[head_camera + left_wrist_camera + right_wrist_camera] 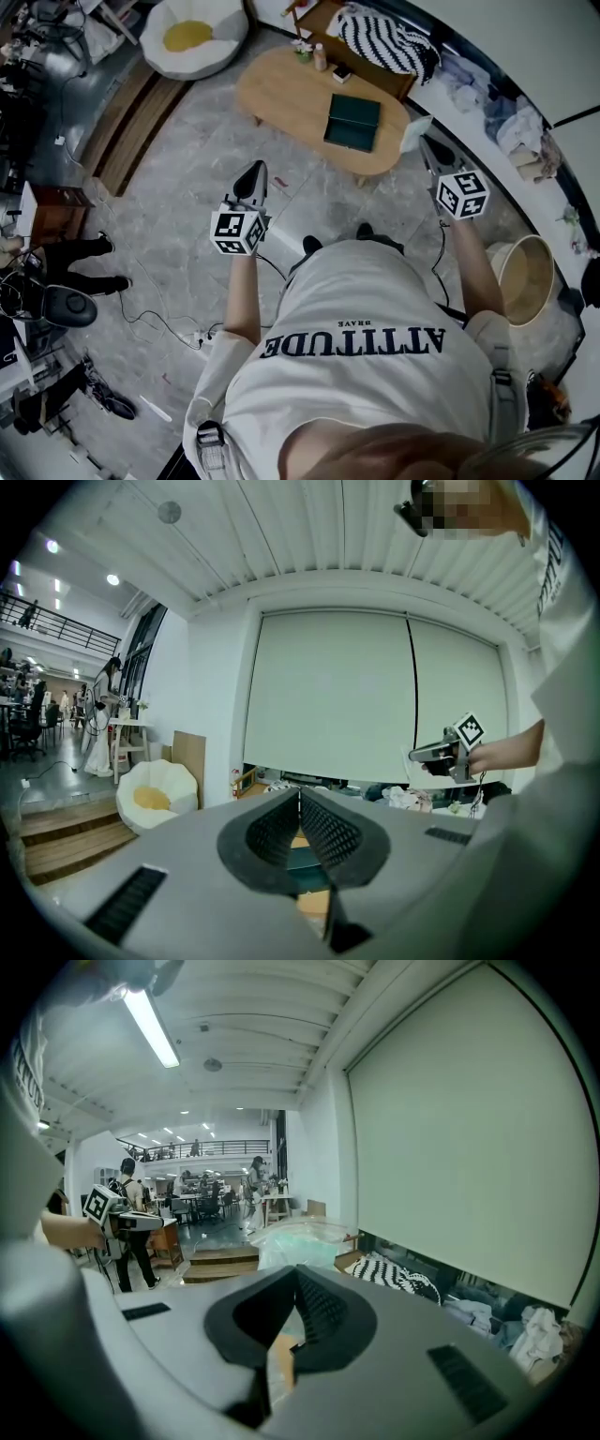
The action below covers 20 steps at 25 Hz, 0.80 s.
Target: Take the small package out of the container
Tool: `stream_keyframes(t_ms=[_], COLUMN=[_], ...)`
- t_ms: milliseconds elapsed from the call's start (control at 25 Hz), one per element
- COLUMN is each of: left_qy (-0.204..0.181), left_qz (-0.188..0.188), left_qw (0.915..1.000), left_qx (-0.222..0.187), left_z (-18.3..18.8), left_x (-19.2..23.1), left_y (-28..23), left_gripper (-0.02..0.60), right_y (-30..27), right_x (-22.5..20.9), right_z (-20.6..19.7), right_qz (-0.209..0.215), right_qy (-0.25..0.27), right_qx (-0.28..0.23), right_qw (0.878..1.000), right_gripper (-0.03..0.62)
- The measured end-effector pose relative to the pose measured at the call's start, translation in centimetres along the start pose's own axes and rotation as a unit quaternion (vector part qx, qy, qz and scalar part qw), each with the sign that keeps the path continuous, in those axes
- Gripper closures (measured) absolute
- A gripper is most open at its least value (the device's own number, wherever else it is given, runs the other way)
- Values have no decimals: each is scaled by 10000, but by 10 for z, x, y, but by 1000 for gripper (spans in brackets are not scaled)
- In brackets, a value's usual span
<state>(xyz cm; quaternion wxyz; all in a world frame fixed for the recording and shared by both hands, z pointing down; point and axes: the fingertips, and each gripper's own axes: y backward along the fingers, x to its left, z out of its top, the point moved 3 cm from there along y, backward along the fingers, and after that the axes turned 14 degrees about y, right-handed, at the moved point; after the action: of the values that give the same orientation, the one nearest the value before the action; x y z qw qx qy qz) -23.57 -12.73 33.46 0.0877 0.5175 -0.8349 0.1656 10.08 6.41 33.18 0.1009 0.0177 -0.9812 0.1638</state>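
Hanging over the open grey floor, well short of the oval light-wood table and its flat dark-green container, the small clear plastic package is pinched by its edge in the right hand-held gripper. With so thin a hold, a quick swing could slip it loose. The left hand-held gripper is pressed together, empty. Both have free room around them.

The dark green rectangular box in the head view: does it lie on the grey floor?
No, the dark green rectangular box lies flat on top of the oval wooden table.
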Motion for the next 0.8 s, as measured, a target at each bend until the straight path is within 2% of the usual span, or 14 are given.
stream_keyframes(t_ms=[800], left_qy=[48], left_qz=[86], left_qw=[9999], left_qx=[-98], left_z=[0], left_x=[-6], left_y=[-2], left_gripper=[558], right_y=[-3], right_x=[-4], right_z=[2], right_qz=[118], right_qy=[-25], right_qx=[-54], right_qw=[9999], right_gripper=[574])
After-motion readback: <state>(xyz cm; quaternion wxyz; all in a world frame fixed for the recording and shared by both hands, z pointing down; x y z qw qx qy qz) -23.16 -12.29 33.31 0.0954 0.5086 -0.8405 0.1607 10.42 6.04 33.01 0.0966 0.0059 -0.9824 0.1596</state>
